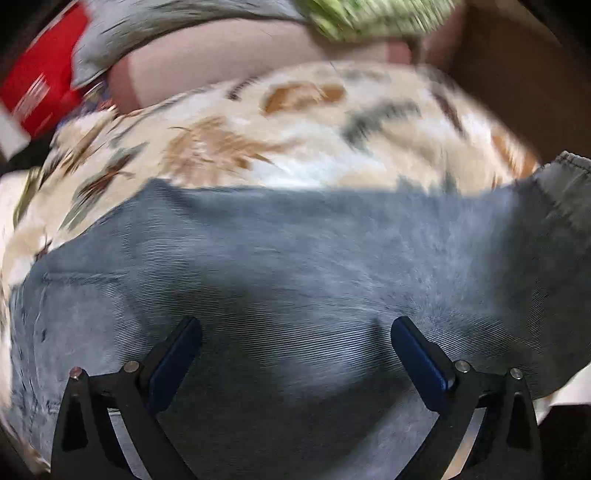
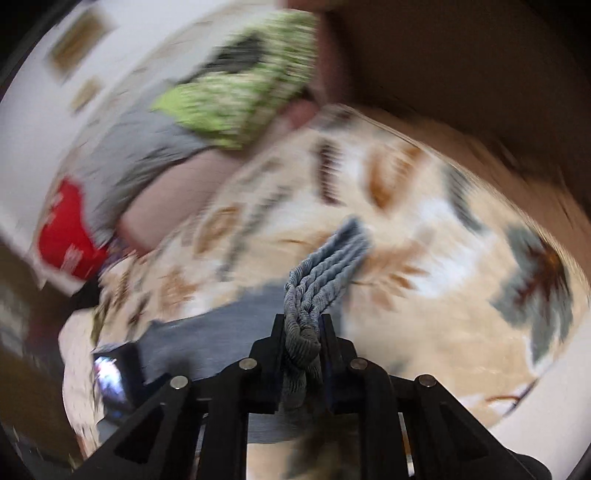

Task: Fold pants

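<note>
Blue-grey jeans lie spread across a cream bedspread printed with brown and grey-green leaf shapes, filling the lower half of the left wrist view. The left gripper hangs just over the denim with its two blue-padded fingers set wide apart and nothing between them. In the right wrist view, the right gripper is clamped on a bunched, many-layered edge of the jeans, the folds rising out from between its black fingers above the bedspread. Both views are smeared by motion blur. Beyond the bedspread's far edge sit a pinkish pillow, a grey cloth, and a green-and-white patterned fabric. A red box with white lettering lies at the bedspread's far left corner.
</note>
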A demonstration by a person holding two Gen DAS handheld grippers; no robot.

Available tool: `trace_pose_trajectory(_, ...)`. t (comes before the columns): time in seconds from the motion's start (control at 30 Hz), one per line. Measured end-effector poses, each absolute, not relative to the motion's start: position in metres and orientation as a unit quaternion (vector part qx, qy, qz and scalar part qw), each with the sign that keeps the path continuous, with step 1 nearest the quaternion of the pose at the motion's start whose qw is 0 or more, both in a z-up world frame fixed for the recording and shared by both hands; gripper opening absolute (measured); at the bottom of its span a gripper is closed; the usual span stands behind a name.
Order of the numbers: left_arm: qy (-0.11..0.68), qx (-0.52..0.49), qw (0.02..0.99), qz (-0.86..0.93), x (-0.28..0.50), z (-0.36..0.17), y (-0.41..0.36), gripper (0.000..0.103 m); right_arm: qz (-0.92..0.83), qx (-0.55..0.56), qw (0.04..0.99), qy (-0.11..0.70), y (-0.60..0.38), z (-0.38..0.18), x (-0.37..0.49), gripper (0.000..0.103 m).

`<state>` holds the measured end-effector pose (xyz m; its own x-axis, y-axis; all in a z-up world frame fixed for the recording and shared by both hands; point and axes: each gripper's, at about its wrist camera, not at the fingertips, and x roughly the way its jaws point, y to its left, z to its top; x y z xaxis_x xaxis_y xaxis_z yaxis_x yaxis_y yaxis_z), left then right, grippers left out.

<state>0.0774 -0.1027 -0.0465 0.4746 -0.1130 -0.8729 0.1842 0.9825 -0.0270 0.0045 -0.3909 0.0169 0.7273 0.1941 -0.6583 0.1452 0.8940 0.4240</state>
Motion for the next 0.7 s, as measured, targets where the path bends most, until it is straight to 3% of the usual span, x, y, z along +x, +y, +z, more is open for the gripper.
trace_pose_trajectory(0.13, 0.475, -0.042, 0.878, -0.052, 0.06, -0.021, -0.027, 0.102, 0.099, 0.15, 0.917, 0.356, -0.288, 0.033, 0.004, 0.018)
trace_pose_trajectory(0.27, 0.454, -0.077, 0.888, 0.005, 0.036, -0.008, 0.046, 0.102, 0.167, 0.104, 0.898, 0.393, -0.2, -0.005, 0.007, 0.018)
trace_pose_trajectory(0.37, 0.454, -0.088, 0.886, 0.033, 0.027, -0.005, 0.075, 0.102, 0.198, 0.059, 0.86, 0.467, -0.152, -0.066, 0.018, 0.027)
trace_pose_trajectory(0.43, 0.454, -0.086, 0.886, 0.026, 0.026, -0.002, 0.076, 0.102, 0.212, 0.072, 0.862, 0.454, -0.151, -0.079, 0.013, 0.04)
trace_pose_trajectory(0.47, 0.45, -0.084, 0.889, 0.022, 0.026, 0.002, 0.072, 0.102, 0.223, 0.084, 0.866, 0.441, -0.156, -0.074, 0.007, 0.047)
trace_pose_trajectory(0.5, 0.446, -0.084, 0.891, 0.016, 0.028, 0.004, 0.069, 0.102, 0.235, 0.101, 0.862, 0.438, -0.163, -0.069, 0.003, 0.065)
trace_pose_trajectory(0.53, 0.443, -0.086, 0.892, 0.006, 0.029, 0.008, 0.062, 0.102, 0.249, 0.124, 0.856, 0.435, -0.175, -0.064, -0.002, 0.075)
trace_pose_trajectory(0.7, 0.437, -0.054, 0.896, -0.054, 0.04, 0.02, 0.003, 0.102, 0.209, 0.222, 0.862, 0.405, -0.248, -0.048, -0.018, 0.076)
